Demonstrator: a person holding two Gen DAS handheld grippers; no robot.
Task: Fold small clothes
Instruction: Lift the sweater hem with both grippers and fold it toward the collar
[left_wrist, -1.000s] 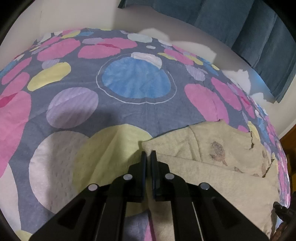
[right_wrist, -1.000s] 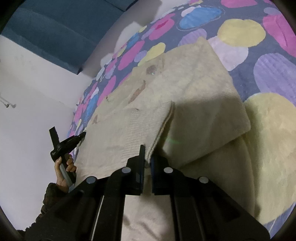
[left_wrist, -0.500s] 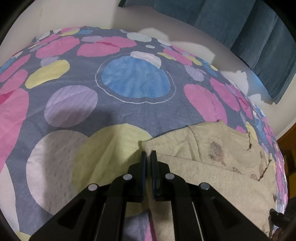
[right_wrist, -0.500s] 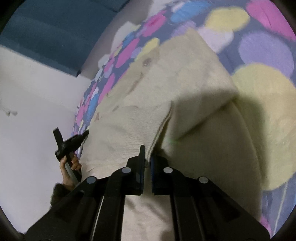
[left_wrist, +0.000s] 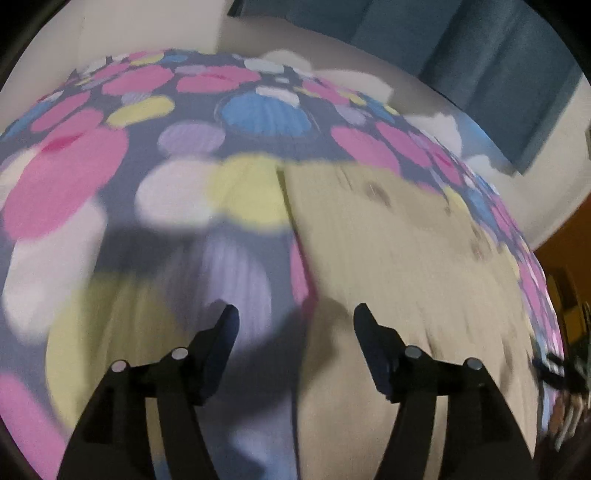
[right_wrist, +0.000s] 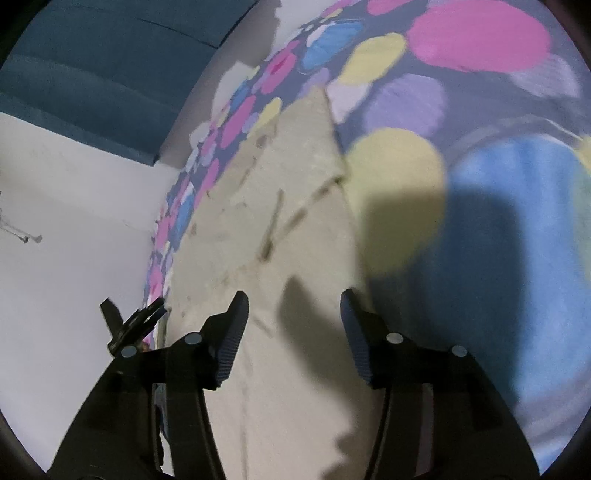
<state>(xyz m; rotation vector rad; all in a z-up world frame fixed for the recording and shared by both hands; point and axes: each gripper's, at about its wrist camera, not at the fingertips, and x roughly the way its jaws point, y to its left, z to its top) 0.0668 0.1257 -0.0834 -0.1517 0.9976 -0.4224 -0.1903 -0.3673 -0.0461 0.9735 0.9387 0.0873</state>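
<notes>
Beige garment (left_wrist: 402, 266) lies flat beneath both spread hand-held grippers, no lettering legible

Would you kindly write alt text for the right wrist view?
The right hand-held gripper hangs open above a beige garment lying flat on a colourful spotted sheet. The left hand-held gripper shows at the garment's left edge, with a blue curtain behind.

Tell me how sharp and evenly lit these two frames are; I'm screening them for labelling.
Left wrist view: heavy motion blur smears the dotted bedsheet and the beige garment, while the open left gripper stays crisp. Right wrist view: milder blur, folds on the garment readable, and a hard dark shadow falls across the sheet beside the right gripper. Both show fisheye bending and dark corners.
</notes>
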